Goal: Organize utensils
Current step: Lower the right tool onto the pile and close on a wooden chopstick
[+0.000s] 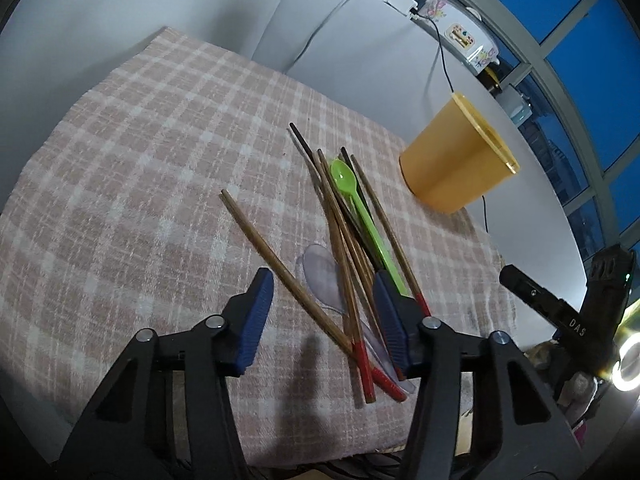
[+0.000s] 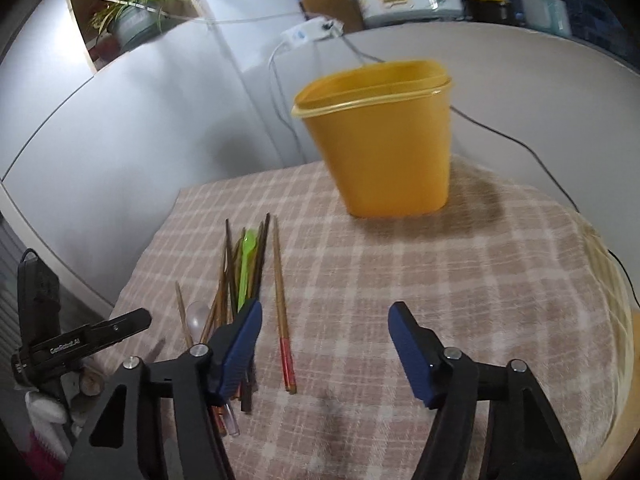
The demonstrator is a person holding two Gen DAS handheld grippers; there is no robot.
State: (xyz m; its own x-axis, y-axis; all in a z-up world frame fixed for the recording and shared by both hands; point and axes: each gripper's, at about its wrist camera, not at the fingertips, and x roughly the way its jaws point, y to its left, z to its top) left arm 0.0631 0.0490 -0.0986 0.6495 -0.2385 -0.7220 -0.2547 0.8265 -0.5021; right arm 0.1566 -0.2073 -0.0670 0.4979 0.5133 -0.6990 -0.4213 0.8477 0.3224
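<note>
while both grippers' jaws stood apart, holding nothing, thin stiff chopsticks [image 1: 344,264] lay between left gripper [image 1: 320,316] fingers; prob slippery, grab mid-shaft.

Chopsticks [image 1: 344,240] and a spoon [image 1: 362,208] lie piled between the left fingers [image 1: 256,312]; the container [image 1: 456,160] stands beyond, probably rightward.

"DAS" on right hand-held gripper [image 1: 576,326]; "GenRobot.AI" (small, blurred) on left hand-held gripper [image 2: 66,349].
</note>
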